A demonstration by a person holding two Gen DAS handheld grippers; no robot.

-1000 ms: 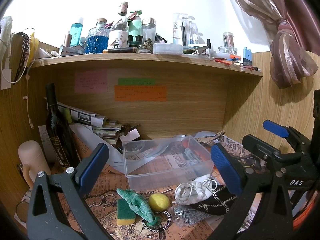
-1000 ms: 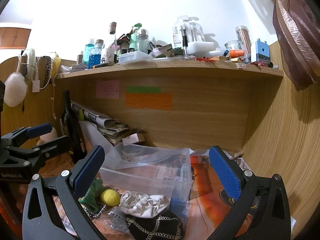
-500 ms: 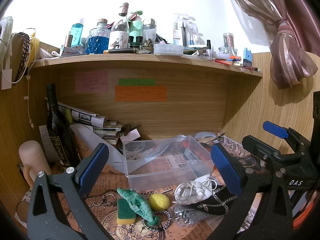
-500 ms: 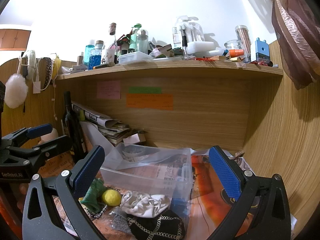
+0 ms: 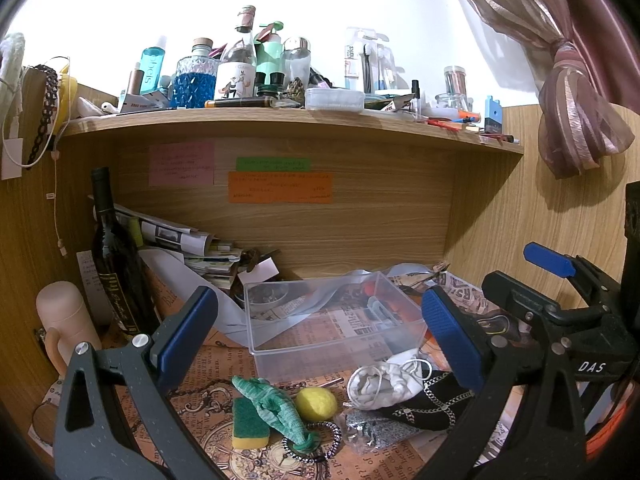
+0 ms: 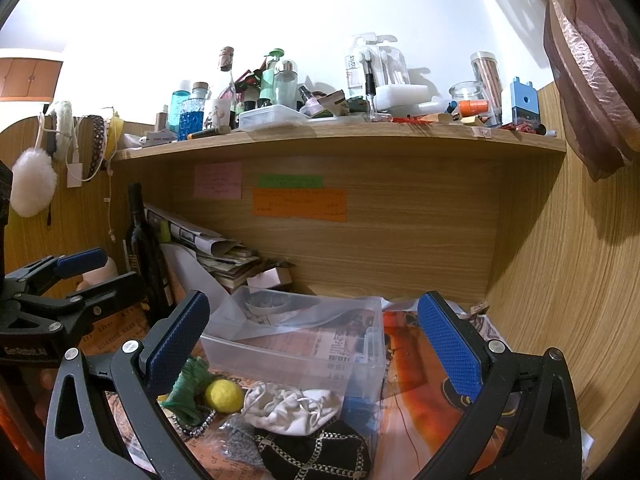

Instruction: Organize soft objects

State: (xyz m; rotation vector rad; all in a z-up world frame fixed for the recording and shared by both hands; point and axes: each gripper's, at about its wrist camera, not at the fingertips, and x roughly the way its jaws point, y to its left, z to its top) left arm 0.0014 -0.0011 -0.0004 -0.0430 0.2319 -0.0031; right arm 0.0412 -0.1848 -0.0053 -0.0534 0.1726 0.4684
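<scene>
Bright overhead light, white wall (image 5: 360,8) blown out above the shelf (image 5: 280,120), dim and warm below the shelf, curtain (image 6: 592,80) shadow on the wood panel, strong fisheye bending and black corners, focus sharp overall

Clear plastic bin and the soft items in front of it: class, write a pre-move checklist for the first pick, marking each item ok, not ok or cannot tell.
1. Left gripper jaws open, nothing held: ok.
2. Right gripper jaws open, nothing held: ok.
3. Clear plastic bin upright and uncovered: ok.
4. Yellow ball uncovered, free to grasp: ok.
5. Green cloth free of other things: not ok, it lies over the sponge and its end rests inside the beaded bracelet.
6. White pouch separate from the black chained pouch: not ok, it rests on it.
</scene>
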